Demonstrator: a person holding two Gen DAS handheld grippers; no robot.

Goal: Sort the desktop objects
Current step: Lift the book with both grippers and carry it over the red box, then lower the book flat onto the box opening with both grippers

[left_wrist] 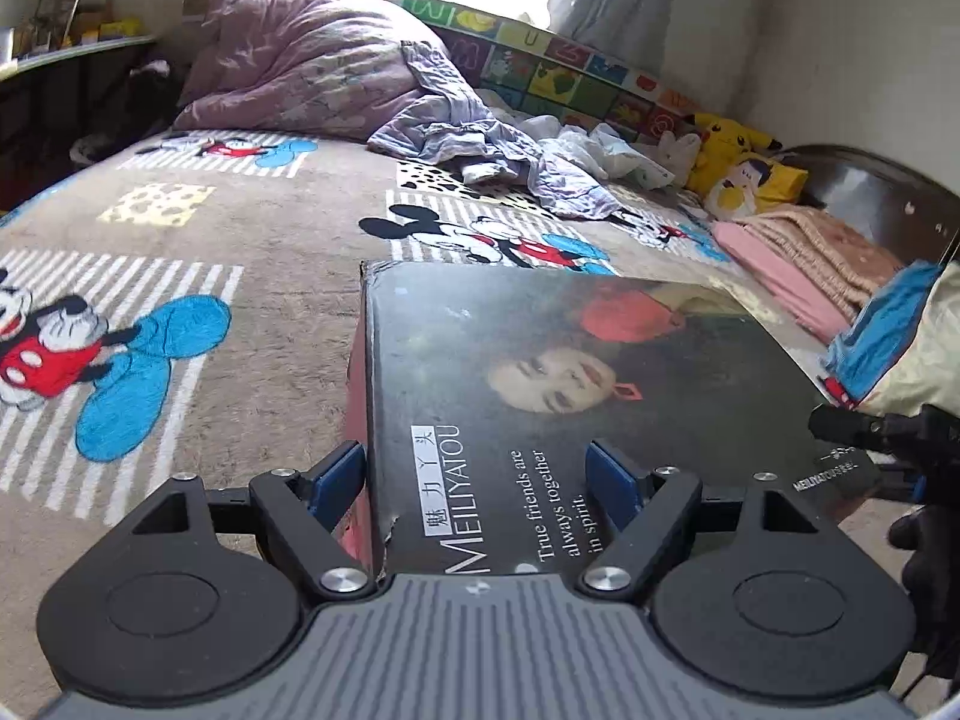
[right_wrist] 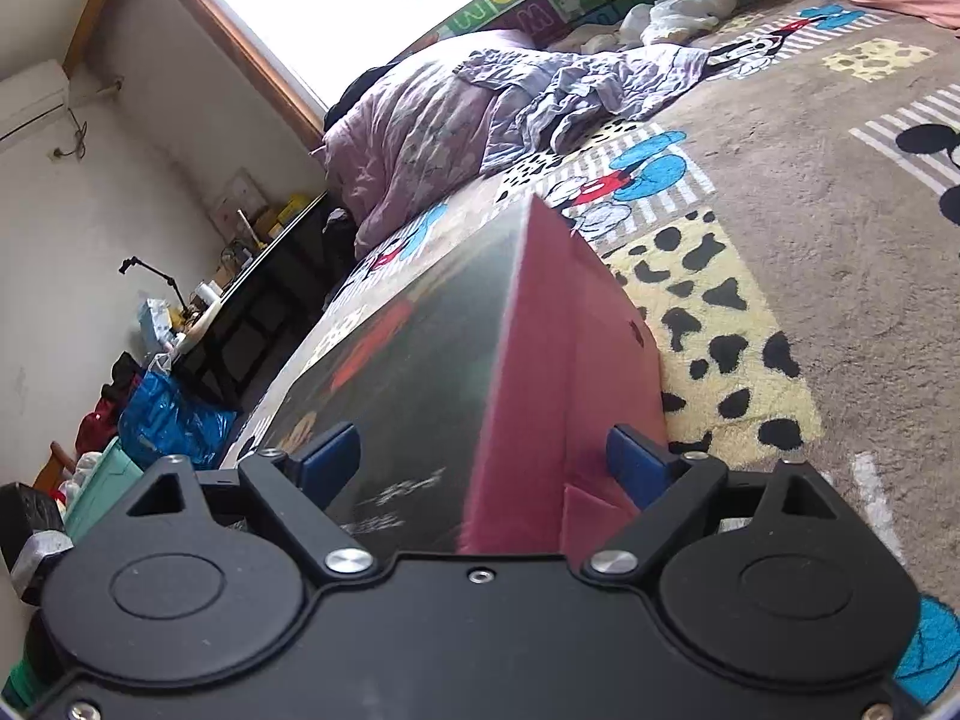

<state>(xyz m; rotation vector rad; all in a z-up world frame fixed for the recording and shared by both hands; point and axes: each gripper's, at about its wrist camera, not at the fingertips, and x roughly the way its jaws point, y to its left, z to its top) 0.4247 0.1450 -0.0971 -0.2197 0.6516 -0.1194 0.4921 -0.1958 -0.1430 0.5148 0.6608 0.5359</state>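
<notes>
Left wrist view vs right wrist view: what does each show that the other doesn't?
Only the left wrist view shows the box's printed lid, with a woman's face and MEILIYATOU lettering, plus the Pikachu plush.

Only the right wrist view shows the box's red side, the air conditioner and the blue bag.

Both show the same box on the Mickey blanket, each gripper's fingers straddling a box edge, and the purple quilt.

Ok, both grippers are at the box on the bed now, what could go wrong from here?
1. The left gripper and right gripper each straddle a corner edge of the box; it could twist or slip.
2. The box's near corner looks torn; squeezing may worsen it.
3. The soft blanket gives unsteady footing.
</notes>
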